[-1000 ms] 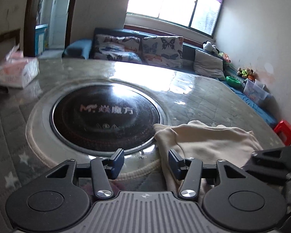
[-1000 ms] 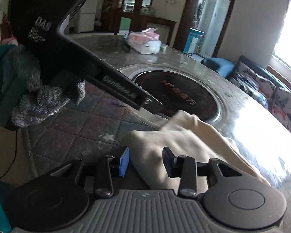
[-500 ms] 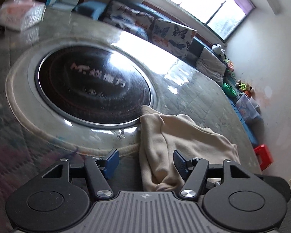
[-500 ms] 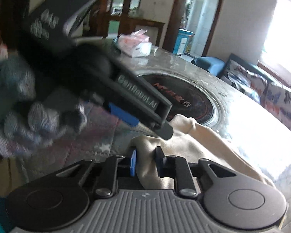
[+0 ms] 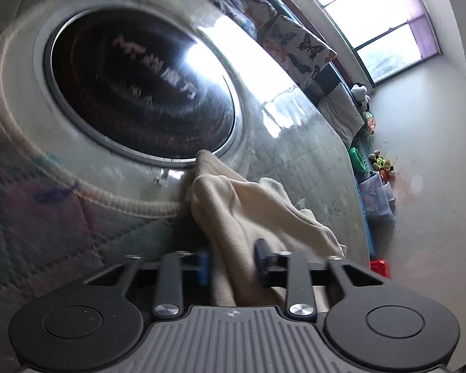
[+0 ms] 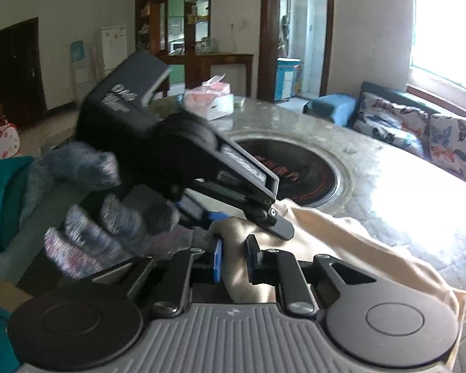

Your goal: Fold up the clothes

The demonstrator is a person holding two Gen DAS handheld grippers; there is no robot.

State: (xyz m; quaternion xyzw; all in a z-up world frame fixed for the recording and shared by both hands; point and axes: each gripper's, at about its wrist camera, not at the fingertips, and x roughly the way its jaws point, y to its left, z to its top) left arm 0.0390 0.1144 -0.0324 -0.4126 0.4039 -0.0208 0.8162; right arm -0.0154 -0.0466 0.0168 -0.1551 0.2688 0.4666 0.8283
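A cream garment (image 5: 248, 205) lies bunched on the round table, beside the black inset hob (image 5: 139, 87). My left gripper (image 5: 232, 264) has a thick fold of it between its jaws, which are closing, and the fingers (image 5: 261, 261) press into the fabric. From the right wrist view the garment (image 6: 357, 248) runs off to the right, and my right gripper (image 6: 234, 261) is shut on its near edge. Just beyond it, the left gripper (image 6: 248, 222) comes in tilted from the left in a grey-gloved hand (image 6: 108, 217) and bites the same bunch.
The table has a quilted cover (image 5: 46, 217) round the hob (image 6: 301, 171). A tissue box (image 6: 208, 99) stands at its far side. A sofa with butterfly cushions (image 6: 419, 130) runs under the window. A red stool (image 5: 380, 269) stands past the table's right edge.
The left gripper rolled, sank onto the garment and narrowed its jaws from wide apart onto a fold. The right gripper's jaws went from part open to pinching the near edge.
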